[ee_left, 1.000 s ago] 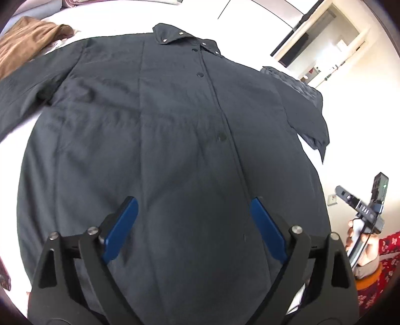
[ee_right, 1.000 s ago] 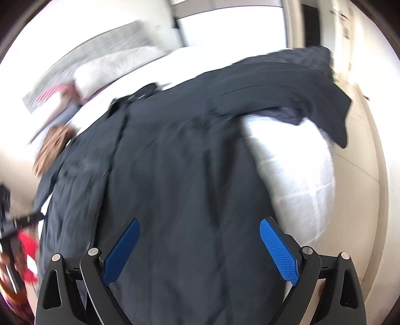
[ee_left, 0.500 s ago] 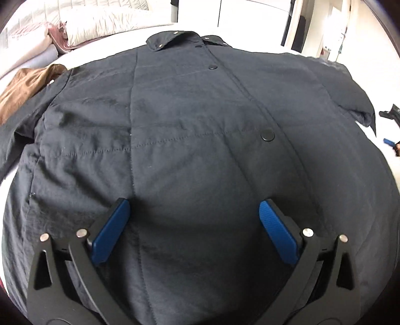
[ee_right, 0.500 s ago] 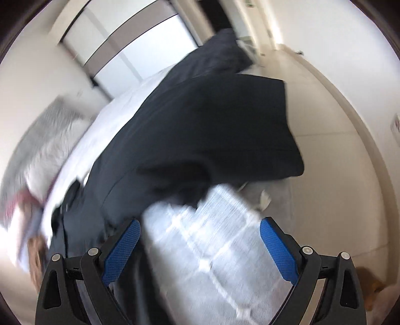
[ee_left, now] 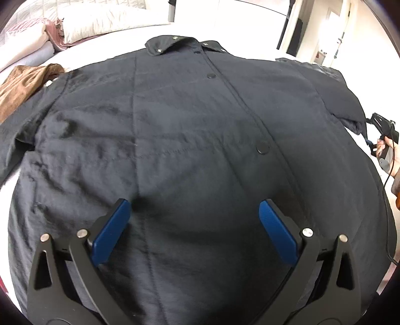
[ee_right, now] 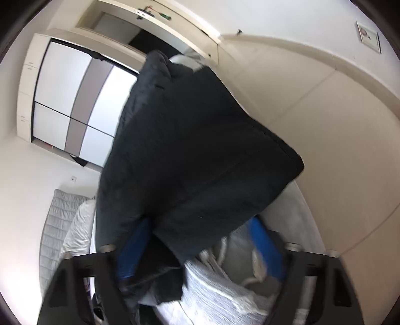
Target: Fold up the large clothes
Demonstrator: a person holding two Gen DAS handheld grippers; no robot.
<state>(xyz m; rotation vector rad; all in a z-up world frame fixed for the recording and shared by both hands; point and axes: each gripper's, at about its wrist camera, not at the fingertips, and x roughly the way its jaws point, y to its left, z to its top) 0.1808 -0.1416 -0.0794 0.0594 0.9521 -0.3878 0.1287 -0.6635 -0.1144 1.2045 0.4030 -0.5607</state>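
A large black buttoned coat (ee_left: 190, 140) lies front-up on the white bed, collar at the far end, sleeves spread to both sides. My left gripper (ee_left: 193, 212) is open and empty, low over the coat's lower front. In the right wrist view, the coat's right sleeve (ee_right: 200, 155) hangs over the bed's edge, and my right gripper (ee_right: 200, 232) is open with its blue pads (ee_right: 132, 250) on either side of the sleeve's cuff end. The right gripper also shows at the right edge of the left wrist view (ee_left: 383, 140), held in a hand beside the sleeve.
A brown garment (ee_left: 22, 85) lies on the bed at the far left. Pillows (ee_left: 105, 22) and folded bedding lie at the head. The white quilted bed cover (ee_right: 225, 295) shows under the sleeve. A wardrobe (ee_right: 67, 105) and walls stand beyond the bed.
My right gripper has swung from the coat's body to the right sleeve's cuff and tilted sharply. My left gripper has dropped lower over the coat's front.
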